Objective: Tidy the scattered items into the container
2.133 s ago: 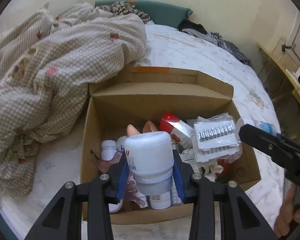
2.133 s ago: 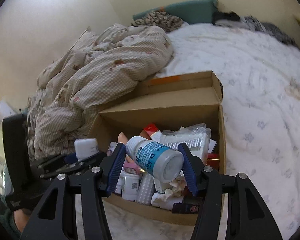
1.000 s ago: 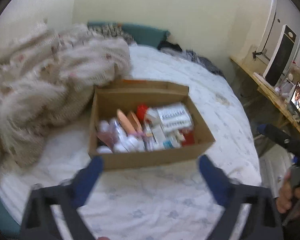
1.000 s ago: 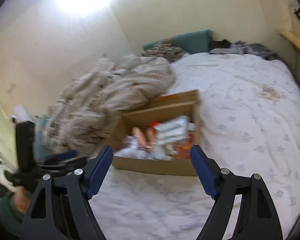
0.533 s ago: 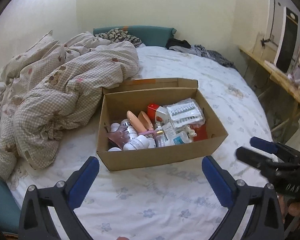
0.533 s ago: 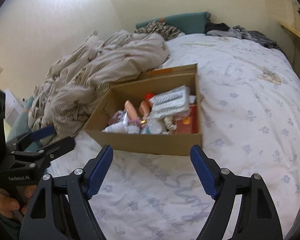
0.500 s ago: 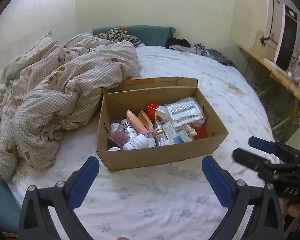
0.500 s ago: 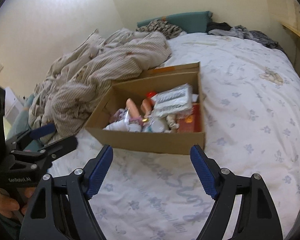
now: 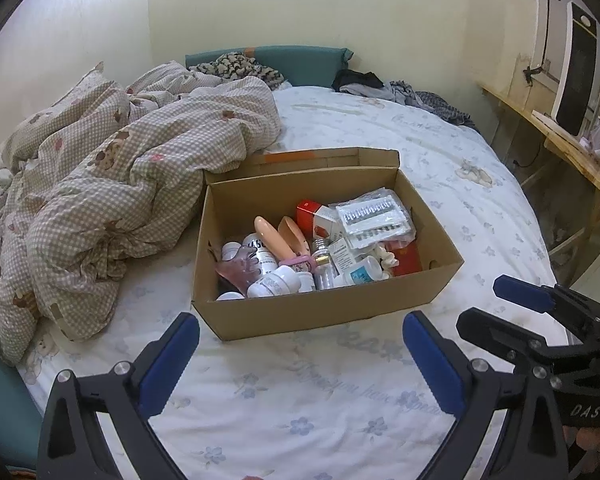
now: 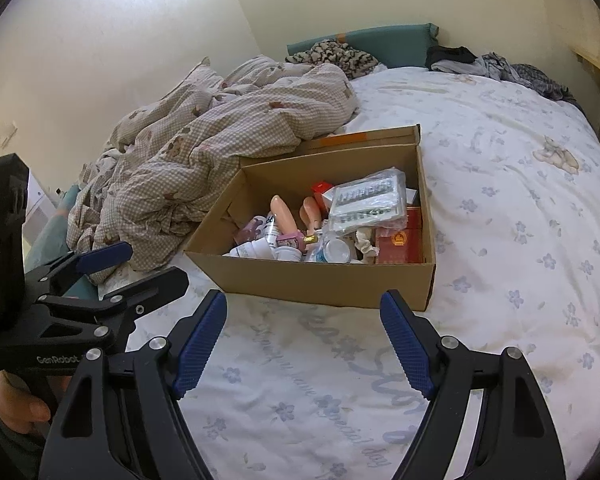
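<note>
Jaws: we see both grippers spread wide and empty, the left gripper [image 9: 300, 360] and the right gripper [image 10: 304, 340] each hovering over bare sheet on the near side of the cardboard box [image 9: 324, 312].
Box: it sits mid-bed at twelve o'clock from both grippers, top open, one flap [image 9: 300, 160] folded back at its far edge.
Contents: the items [image 9: 320, 248] lie piled inside; we count one red booklet [image 10: 400, 244], one clear packet of vials [image 9: 374, 220] and two peach tubes, plus several white bottles we cannot count surely.
Open room: the floral sheet [image 10: 520, 240] is bare from three to six o'clock of the box.
Edges: a rumpled checked duvet [image 9: 112, 200] crowds the box's nine o'clock wall; whether it touches we cannot tell.
</note>
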`<state>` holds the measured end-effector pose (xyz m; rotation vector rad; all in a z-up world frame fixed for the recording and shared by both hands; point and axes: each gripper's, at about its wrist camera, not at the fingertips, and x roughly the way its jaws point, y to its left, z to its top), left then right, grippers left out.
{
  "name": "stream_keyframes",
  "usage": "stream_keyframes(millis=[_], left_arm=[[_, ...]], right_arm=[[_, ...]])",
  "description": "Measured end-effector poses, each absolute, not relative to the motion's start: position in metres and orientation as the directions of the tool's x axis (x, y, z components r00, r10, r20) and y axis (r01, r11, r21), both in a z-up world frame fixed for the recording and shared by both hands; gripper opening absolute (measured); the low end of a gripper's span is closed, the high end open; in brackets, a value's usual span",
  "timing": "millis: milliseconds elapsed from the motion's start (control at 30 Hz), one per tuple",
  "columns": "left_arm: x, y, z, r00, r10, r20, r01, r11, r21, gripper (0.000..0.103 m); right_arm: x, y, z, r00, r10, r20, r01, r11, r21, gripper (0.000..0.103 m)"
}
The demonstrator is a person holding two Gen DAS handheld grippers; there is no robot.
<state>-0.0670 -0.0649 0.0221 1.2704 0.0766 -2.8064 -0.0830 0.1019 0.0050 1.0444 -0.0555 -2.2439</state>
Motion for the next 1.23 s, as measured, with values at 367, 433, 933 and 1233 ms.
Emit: stream_keyframes(millis=[367,433,933,1233], left_arm=[[-0.0681,-0.0646,0.0222,-0.657,-0.028,-0.753,0.068,-0.997,-0.023,0.102],[-0.0676,-0.064,0.0228,-0.659,-0.029,-0.752,0.067,-0.998,-0.02,0.102],[-0.0638,-0.0605,0.0239,-0.655,-0.035,-0.755,0.057,-0.998,-0.002,0.102],[-0.0636,-0.0625,0.0235,-0.656,-0.015,-0.755,0.051,-0.998,-0.024,0.102]], right_arm=[[-0.083,0.102,0.0039,-0.465,-0.579,-0.67,0.537,-0.786,0.307,0.082],[-0.0825,0.1021,0.0045,-0.465,-0.58,-0.668,0.539,-0.785,0.306,0.082],[-0.0816,0.105,0.0057,-0.445,-0.612,-0.654,0.534,-0.767,0.355,0.082],[-0.0812,0.1048,0.0077,-0.446,-0.621,-0.645,0.53,-0.763,0.369,0.082]])
